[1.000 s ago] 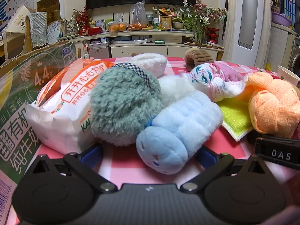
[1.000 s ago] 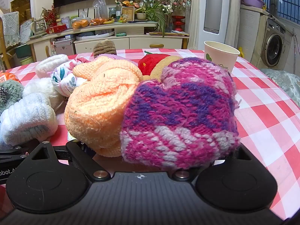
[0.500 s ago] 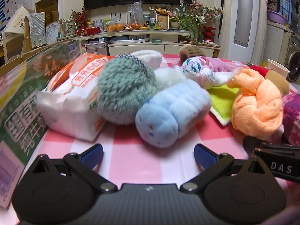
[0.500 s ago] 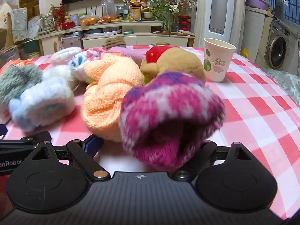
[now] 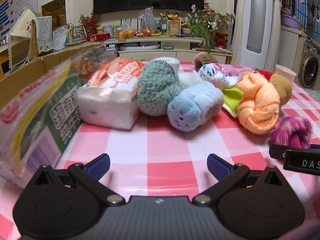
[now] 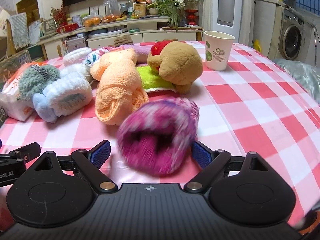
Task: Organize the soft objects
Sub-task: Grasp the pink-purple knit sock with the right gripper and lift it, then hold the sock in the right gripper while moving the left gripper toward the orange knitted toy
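Observation:
Soft things lie in a pile on the red-checked table [image 5: 160, 140]: a grey-green fuzzy roll [image 5: 158, 90], a light blue plush roll [image 5: 192, 108], an orange knit bundle [image 5: 260, 106] and a brown plush toy [image 6: 178, 66]. My left gripper [image 5: 158, 165] is open and empty, well short of the pile. My right gripper [image 6: 151, 154] is open. A blurred pink-purple knit hat [image 6: 158, 138] sits between its fingers, apart from the blue pad [image 6: 102, 154] on the left. The hat also shows in the left wrist view [image 5: 292, 132].
A cardboard box [image 5: 30, 100] with green print stands at the left. A white tissue pack [image 5: 112, 98] lies beside the pile. A paper cup [image 6: 218, 50] stands at the back right. A yellow-green cloth [image 6: 152, 80] lies under the plush toy.
Both grippers have pulled back from the pile. The right gripper's jaws have opened, and the pink-purple hat has come away from the orange bundle and dropped lower, toward the table.

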### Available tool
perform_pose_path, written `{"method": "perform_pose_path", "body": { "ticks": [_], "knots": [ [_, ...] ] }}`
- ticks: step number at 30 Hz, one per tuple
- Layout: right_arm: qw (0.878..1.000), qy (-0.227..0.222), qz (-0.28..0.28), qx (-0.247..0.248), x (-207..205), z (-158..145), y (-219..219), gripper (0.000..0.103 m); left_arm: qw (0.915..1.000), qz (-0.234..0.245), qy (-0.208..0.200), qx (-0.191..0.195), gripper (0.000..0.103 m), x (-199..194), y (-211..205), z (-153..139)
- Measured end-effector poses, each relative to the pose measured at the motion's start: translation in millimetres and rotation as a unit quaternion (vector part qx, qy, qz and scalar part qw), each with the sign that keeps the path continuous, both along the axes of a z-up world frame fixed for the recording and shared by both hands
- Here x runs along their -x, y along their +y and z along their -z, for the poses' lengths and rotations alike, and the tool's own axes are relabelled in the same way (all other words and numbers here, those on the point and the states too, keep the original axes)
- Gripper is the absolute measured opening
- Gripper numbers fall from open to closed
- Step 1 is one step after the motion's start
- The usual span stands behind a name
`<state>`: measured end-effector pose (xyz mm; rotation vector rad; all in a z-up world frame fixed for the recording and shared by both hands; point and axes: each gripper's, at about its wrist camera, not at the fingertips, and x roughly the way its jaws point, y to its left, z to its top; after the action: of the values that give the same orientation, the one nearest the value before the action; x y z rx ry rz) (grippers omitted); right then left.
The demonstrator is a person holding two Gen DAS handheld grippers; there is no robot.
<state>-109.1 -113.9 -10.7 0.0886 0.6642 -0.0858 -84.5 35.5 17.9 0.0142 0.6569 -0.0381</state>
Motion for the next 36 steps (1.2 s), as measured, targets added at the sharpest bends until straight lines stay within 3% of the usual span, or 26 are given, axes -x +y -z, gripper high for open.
{"method": "perform_pose_path", "body": {
  "ticks": [12,36],
  "knots": [
    [0.997,-0.077,0.002,0.029,39,-16,22,0.103,0.9992,0.01,-0.037,-0.008,0.102,44,25,-37],
    [0.984,-0.157,-0.079,0.036,82,-49,75,0.103,0.9936,-0.073,-0.084,-0.02,0.102,116,114,-80]
  ]
}}
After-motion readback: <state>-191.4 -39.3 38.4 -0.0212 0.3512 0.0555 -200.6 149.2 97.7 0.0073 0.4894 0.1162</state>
